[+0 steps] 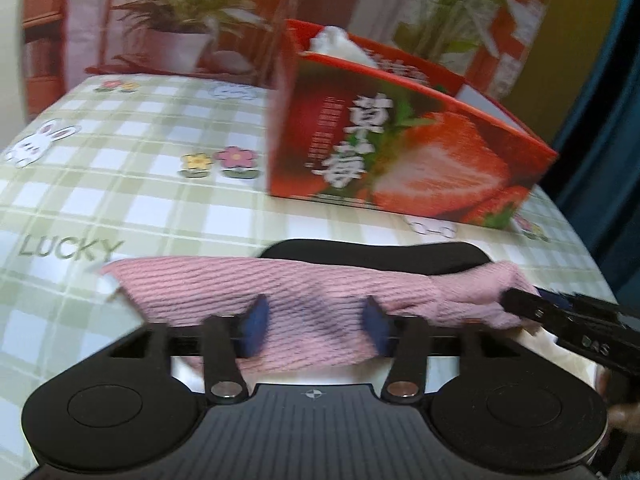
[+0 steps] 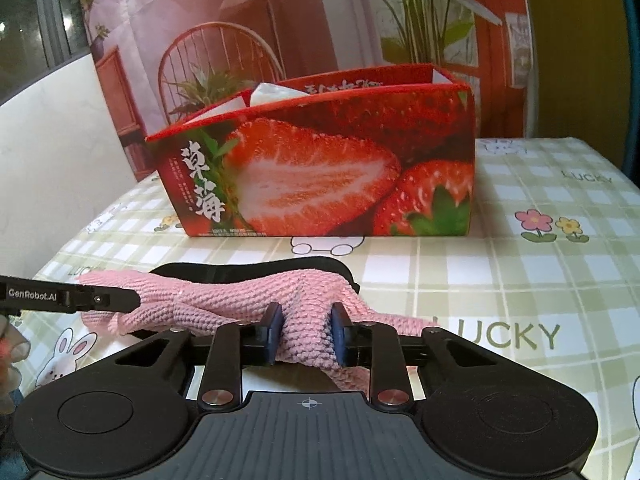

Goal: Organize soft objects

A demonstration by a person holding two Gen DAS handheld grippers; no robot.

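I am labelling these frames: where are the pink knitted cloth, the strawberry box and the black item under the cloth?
pink knitted cloth [image 2: 224, 300]: right wrist view, its flat middle.
strawberry box [image 2: 320, 184]: right wrist view, front wall.
black item [image 1: 440, 256]: left wrist view, far edge.

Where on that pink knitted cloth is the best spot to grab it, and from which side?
Grip the bunched fold of the pink knitted cloth, coming from the near edge, angled downward. There the knit gathers into a thick ridge narrow enough for the jaws, where the right gripper already pinches it. The flat spread between the left gripper pads probably offers less to bite.
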